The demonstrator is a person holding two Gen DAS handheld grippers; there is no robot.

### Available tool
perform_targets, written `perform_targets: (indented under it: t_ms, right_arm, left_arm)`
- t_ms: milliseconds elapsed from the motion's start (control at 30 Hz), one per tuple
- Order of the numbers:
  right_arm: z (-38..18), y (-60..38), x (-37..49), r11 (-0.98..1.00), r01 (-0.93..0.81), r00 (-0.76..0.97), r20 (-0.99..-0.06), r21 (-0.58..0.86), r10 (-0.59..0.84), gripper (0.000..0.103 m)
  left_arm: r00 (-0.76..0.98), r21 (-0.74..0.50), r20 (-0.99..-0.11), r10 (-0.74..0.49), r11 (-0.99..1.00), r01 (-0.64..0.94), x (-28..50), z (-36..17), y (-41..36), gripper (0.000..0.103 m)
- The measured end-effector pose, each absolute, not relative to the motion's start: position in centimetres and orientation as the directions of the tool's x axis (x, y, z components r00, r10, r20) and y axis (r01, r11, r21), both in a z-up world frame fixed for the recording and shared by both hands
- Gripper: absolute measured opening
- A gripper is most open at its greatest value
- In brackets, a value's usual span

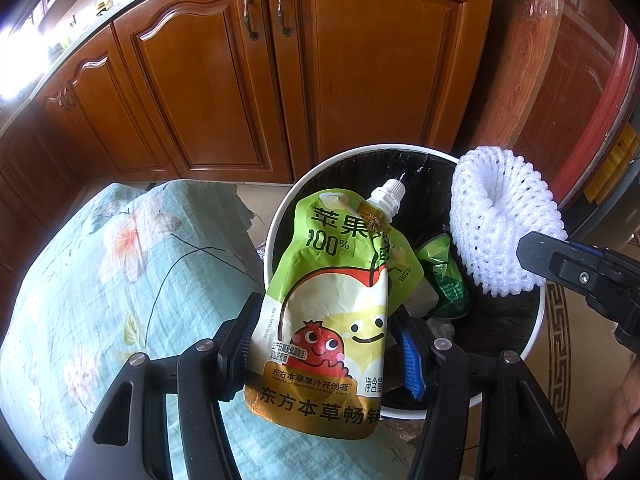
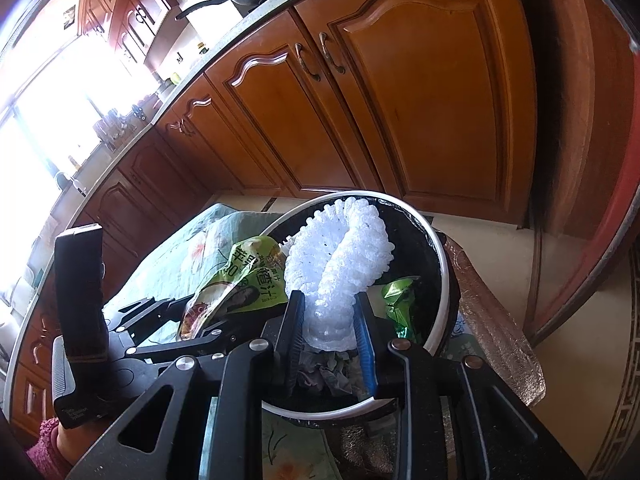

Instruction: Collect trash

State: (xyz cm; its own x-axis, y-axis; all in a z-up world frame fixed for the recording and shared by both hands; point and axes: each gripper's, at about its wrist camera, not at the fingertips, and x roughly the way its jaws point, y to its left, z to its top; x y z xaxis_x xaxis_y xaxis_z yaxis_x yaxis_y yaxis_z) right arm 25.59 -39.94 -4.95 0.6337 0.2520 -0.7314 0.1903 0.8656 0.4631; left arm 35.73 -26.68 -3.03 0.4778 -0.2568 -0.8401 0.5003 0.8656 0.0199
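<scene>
Over the bin (image 1: 276,216), a creased green juice pouch (image 1: 332,288).

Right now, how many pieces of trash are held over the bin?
2: a green juice pouch in the left gripper, a white foam net in the right gripper. More trash lies inside, partly hidden.

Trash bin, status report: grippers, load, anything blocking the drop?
Left gripper shut on juice pouch. Right gripper shut on foam net. Both above trash bin. Nothing blocking.
</scene>
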Motion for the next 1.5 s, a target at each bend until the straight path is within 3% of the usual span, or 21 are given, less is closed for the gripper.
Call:
perform_targets:
  t_ms: [133, 233, 400, 700, 800, 1133, 1267, 1500]
  right_arm:
    - [-5.0, -40.1, 25.8, 0.863, 0.193, 0.629, -0.734, 0.466, 0.256, 0.030]
    - [-5.0, -40.5, 25.8, 0.852, 0.204, 0.635, -0.727, 0.483, 0.260, 0.046]
    - [-4.5, -40.8, 25.4, 0.842, 0.208, 0.651, -0.713, 0.497, 0.260, 0.051]
    - [-2.7, -40.9, 23.1, 0.818, 0.213, 0.702, -0.666, 0.534, 0.252, 0.059]
    - [-1.9, -40.7, 21.6, 0.808, 0.208, 0.732, -0.636, 0.551, 0.245, 0.068]
    - [-1.8, -35.3, 16.7, 0.813, 0.175, 0.778, -0.584, 0.556, 0.232, 0.086]
    - [-1.3, -32.3, 14.5, 0.841, 0.148, 0.805, -0.558, 0.521, 0.204, 0.087]
    - [1.8, -28.0, 11.2, 0.910, 0.119, 0.882, -0.464, 0.396, 0.087, 0.101]
  left_arm:
    - [0.465, 0.009, -0.843, -0.269, 0.859, 0.512, 35.8, -2.8, -26.8, 0.064]
    - [0.466, 0.010, -0.841, -0.275, 0.853, 0.522, 35.6, -2.5, -26.7, 0.066]
    - [0.463, -0.009, -0.839, -0.286, 0.858, 0.513, 35.3, -1.8, -25.8, 0.074]
    - [0.498, -0.062, -0.796, -0.345, 0.864, 0.500, 34.0, 0.1, -23.4, 0.078]
    - [0.518, -0.112, -0.768, -0.377, 0.875, 0.471, 32.3, 0.3, -21.0, 0.079]
    - [0.607, -0.241, -0.657, -0.448, 0.887, 0.393, 23.4, -0.4, -11.8, 0.085]
    - [0.657, -0.257, -0.615, -0.436, 0.898, 0.356, 20.4, -0.1, -8.3, 0.087]
    - [0.756, -0.233, -0.532, -0.381, 0.924, 0.302, 15.7, 1.8, -3.2, 0.093]
